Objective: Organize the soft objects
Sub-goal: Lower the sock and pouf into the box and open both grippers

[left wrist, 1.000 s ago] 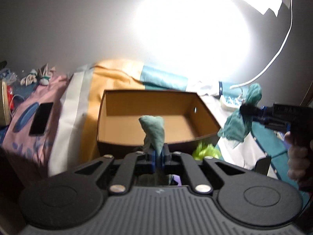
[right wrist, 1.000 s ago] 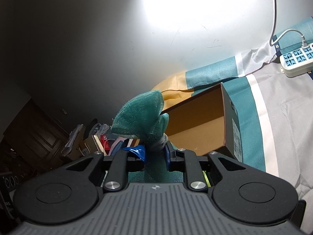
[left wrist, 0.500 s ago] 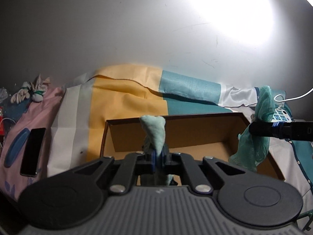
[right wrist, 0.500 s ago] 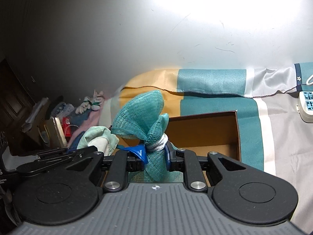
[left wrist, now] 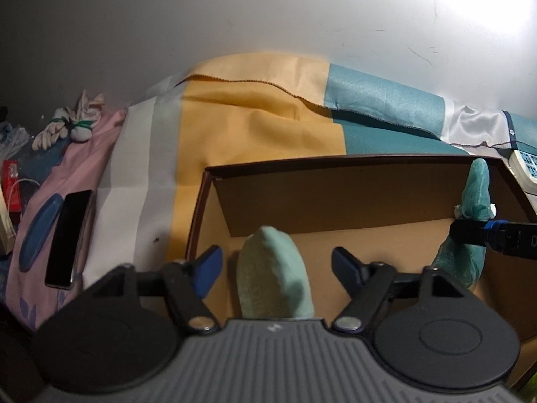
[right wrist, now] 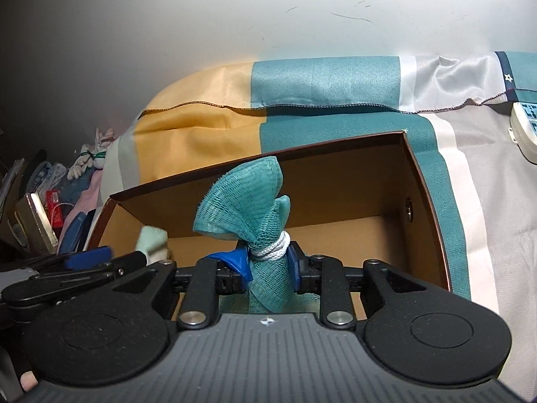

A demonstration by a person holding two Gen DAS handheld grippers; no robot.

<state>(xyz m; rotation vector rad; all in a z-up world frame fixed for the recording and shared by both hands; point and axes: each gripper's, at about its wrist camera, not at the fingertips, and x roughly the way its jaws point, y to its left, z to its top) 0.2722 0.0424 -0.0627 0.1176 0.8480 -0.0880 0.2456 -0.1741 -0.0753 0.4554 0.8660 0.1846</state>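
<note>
**Presently: both grippers over the open cardboard box**

Positions are recorded relative to the cardboard box (left wrist: 335,201), which sits open-topped on a striped bedsheet (left wrist: 255,117) of yellow, teal and white bands.

Left of the box, a black phone (left wrist: 68,238) is seen lying flat on a pink cloth (left wrist: 97,154). Further left and behind it, a bundle of pale gloves (left wrist: 72,124) tied with a green band is noted near the wall.

Over the box's near left portion, the left gripper (left wrist: 277,265) is observed with its blue-padded fingers spread wide. A pale green cloth (left wrist: 273,285) stands between them, clear gaps being visible on either side, so it is not clamped. Its lower end is hidden behind the gripper body; whether it rests on the box floor cannot be told.

Over the box's near right portion, the right gripper (right wrist: 268,263) is observed clenched on a teal mesh sponge (right wrist: 248,194), the pads pressing at the white cord (right wrist: 273,247) wound round its waist. The upper half of the sponge fans upward against the box's far wall as seen; the lower half hangs beneath the fingers, inside the box outline. In the left wrist view the same sponge (left wrist: 475,194) is seen at the box's right end.

Right of the box, a white power strip (right wrist: 525,131) is recorded lying on the sheet, well apart from both grippers.
</note>
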